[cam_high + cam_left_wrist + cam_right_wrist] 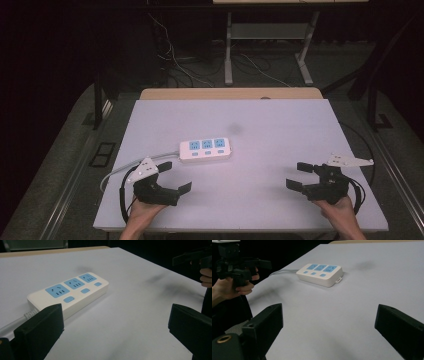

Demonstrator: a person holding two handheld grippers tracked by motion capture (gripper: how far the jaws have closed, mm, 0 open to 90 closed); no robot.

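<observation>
— What am I working with here?

— A white three-outlet power strip (205, 150) with blue socket faces, lying flat on the white table (280, 150), a little left of centre. Its grey cord (117, 172) runs off its left end toward the table's near-left edge. My left gripper (175, 176) sits just beside that cord end, near the strip; my right gripper (299, 176) is well apart from it, over by the right edge.

— Are the jaws ready?

— Both stand wide open and hold nothing. In the left gripper view the strip lies just ahead of my left jaw, with bare table between the two jaws.

— How do you expect it to handle?

— I judge it a rigid plastic shell, light for its size, smooth and fairly slippery on the sides. It shouldn't crush, but the stiff cord will likely tug and swing the body once it lifts.

— So where do you take hold?

— Across the narrow width, jaws on the two long side walls, near the cord end so the cord has less leverage. I'd avoid pressing the switches (85, 290) below each socket. The small hanging tab (338, 279) at the far end looks too slight to trust.
</observation>
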